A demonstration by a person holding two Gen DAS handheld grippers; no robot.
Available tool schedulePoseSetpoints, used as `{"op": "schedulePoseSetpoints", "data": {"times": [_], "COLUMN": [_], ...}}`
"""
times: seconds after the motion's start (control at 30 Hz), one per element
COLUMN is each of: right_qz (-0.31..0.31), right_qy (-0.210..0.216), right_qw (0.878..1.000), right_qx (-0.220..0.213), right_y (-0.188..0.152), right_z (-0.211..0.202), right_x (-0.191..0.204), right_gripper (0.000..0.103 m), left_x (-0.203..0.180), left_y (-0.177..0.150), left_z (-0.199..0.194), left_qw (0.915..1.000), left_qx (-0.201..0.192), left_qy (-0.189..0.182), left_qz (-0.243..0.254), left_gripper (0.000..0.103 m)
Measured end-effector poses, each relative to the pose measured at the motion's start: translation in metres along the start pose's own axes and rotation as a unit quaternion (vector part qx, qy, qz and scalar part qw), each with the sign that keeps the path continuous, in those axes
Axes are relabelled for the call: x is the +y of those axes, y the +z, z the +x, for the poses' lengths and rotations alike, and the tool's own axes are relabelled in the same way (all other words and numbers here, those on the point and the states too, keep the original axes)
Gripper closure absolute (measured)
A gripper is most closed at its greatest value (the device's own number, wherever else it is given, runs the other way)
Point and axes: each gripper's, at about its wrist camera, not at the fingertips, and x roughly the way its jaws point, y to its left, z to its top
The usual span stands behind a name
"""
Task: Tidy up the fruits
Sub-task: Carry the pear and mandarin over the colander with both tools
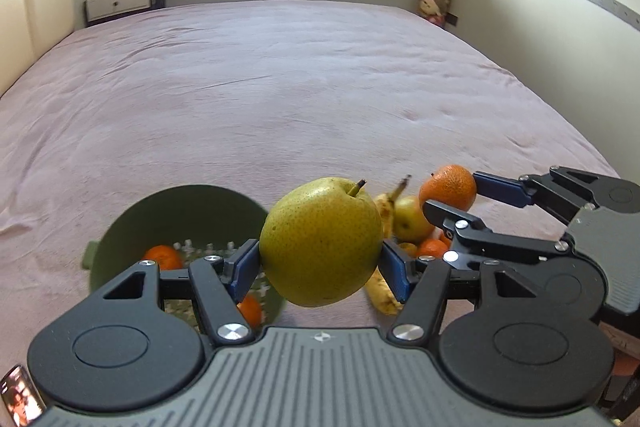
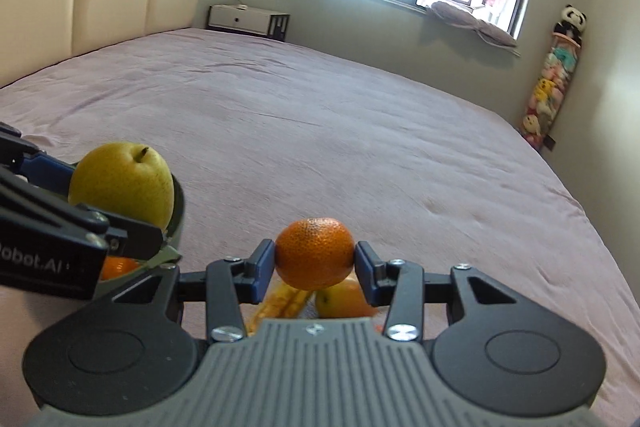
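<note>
We see a yellow-green pear, speckled, with a short brown stem, clamped between the blue pads of our left tongs in the air above the bed. Our right tongs pinch a dimpled orange mandarin, also lifted. Below on the pink bedspread lie a spotted banana, a yellow apple and what look like more mandarins, partly hidden by the tongs. The green bowl just left of the pear holds mandarins; its inside is blurred.
</note>
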Motion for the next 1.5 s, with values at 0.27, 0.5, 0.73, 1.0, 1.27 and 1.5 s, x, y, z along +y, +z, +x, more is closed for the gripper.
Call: {"op": "schedulePoseSetpoints", "data": {"times": [0.27,0.5,0.73,1.0,1.27,1.5], "right_qz": [-0.037,-0.063,-0.084,-0.094,-0.112,-0.139], "right_qy": [0.046,0.101,0.153,0.18,0.191,0.211], "right_qw": [0.998,0.993,0.985,0.978,0.973,0.964], "right_qx": [-0.009,-0.008,0.012,0.049,0.064,0.086], "right_y": [0.013,0.029,0.04,0.04,0.045,0.041], "right_z": [-0.008,-0.006,0.008,0.033,0.056,0.073], "right_x": [0.033,0.068,0.098,0.107,0.112,0.112], "right_gripper": [0.062,0.062,0.062,0.062,0.062,0.062], "left_x": [0.042,0.077,0.102,0.122,0.131,0.14], "left_y": [0.002,-0.002,-0.008,-0.013,-0.017,-0.019], "left_z": [-0.011,-0.016,-0.015,-0.006,0.008,0.017], "left_qw": [0.9978,0.9952,0.9923,0.9881,0.9855,0.9821], "left_qx": [0.019,0.036,0.055,0.074,0.102,0.119], "left_qy": [0.048,0.057,0.06,0.061,0.057,0.053], "left_qz": [-0.043,-0.071,-0.093,-0.12,-0.123,-0.136], "left_gripper": [0.029,0.029,0.029,0.029,0.029,0.029]}}
